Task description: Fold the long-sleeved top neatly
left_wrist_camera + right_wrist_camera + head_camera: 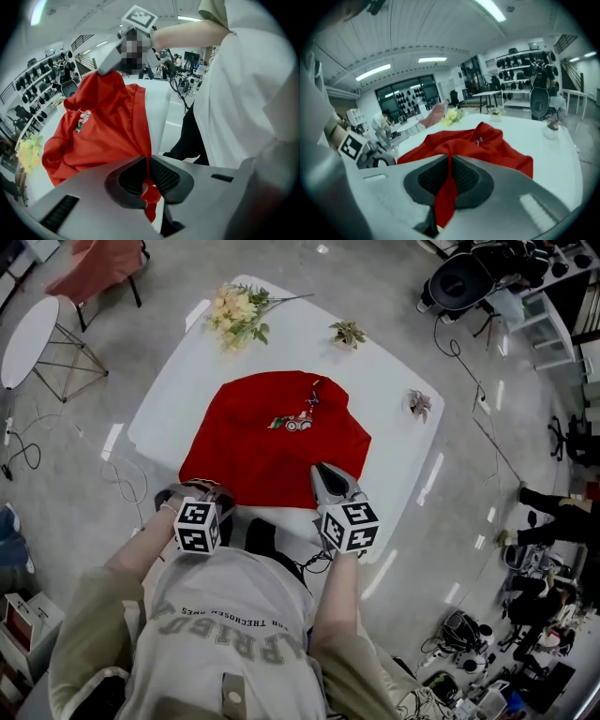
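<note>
A red long-sleeved top (277,437) with a small printed motif (295,421) lies bunched on the white table (394,390). My left gripper (192,491) is shut on the top's near left edge, red cloth pinched between its jaws (149,161). My right gripper (328,479) is shut on the near right edge, a strip of red cloth (446,197) hanging through its jaws (450,161). In the left gripper view the right gripper (108,61) holds the top (103,126) lifted. In the right gripper view the left gripper (370,157) shows at the left beside the top (483,143).
Yellow flowers (236,313) and two small potted plants (348,333) (418,404) sit along the table's far side. A round side table (28,338) and a chair (98,268) stand at the left. Cables and equipment (469,282) crowd the floor at the right.
</note>
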Demonstrator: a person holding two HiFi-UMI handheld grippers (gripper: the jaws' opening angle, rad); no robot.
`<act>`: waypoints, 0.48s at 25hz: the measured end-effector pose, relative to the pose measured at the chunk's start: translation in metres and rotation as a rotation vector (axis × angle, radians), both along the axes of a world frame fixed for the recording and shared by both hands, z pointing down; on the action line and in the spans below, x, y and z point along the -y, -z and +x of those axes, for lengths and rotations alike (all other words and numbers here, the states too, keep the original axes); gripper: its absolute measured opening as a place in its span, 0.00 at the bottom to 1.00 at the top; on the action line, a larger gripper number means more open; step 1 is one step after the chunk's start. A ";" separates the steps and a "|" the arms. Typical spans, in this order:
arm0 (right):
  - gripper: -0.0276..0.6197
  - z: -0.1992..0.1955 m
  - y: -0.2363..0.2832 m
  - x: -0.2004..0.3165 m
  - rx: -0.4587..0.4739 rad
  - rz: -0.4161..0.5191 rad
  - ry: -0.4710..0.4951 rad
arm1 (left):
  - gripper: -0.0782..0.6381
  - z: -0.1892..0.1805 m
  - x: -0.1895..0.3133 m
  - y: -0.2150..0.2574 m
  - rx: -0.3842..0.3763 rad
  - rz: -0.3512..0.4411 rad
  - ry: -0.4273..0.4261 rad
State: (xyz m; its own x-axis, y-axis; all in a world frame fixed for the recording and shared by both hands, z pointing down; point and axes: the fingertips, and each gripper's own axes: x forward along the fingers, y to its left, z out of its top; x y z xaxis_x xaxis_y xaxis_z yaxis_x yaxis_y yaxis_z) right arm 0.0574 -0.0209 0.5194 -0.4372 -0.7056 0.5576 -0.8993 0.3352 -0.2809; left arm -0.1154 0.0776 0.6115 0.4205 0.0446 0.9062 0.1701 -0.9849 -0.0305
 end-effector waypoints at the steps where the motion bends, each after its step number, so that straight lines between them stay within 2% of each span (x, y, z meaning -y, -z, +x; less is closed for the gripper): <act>1: 0.08 -0.007 -0.017 -0.002 -0.045 -0.037 0.031 | 0.16 0.001 0.002 0.001 -0.005 0.011 0.011; 4: 0.09 -0.019 -0.048 -0.008 -0.136 -0.104 0.127 | 0.17 0.004 0.011 0.007 -0.028 0.026 0.076; 5: 0.20 -0.023 -0.049 -0.012 -0.133 -0.116 0.170 | 0.22 0.005 0.014 0.012 -0.044 0.008 0.118; 7: 0.53 -0.025 -0.039 -0.020 -0.100 -0.119 0.249 | 0.32 0.011 0.024 0.027 -0.096 -0.049 0.222; 8: 0.59 -0.021 -0.030 -0.024 -0.094 -0.104 0.272 | 0.36 0.016 0.031 0.037 -0.131 -0.073 0.273; 10: 0.59 -0.003 -0.012 -0.033 -0.121 -0.069 0.284 | 0.40 0.026 0.049 0.059 -0.202 -0.095 0.352; 12: 0.59 0.026 -0.012 -0.044 -0.189 -0.079 0.279 | 0.41 0.038 0.069 0.077 -0.257 -0.083 0.399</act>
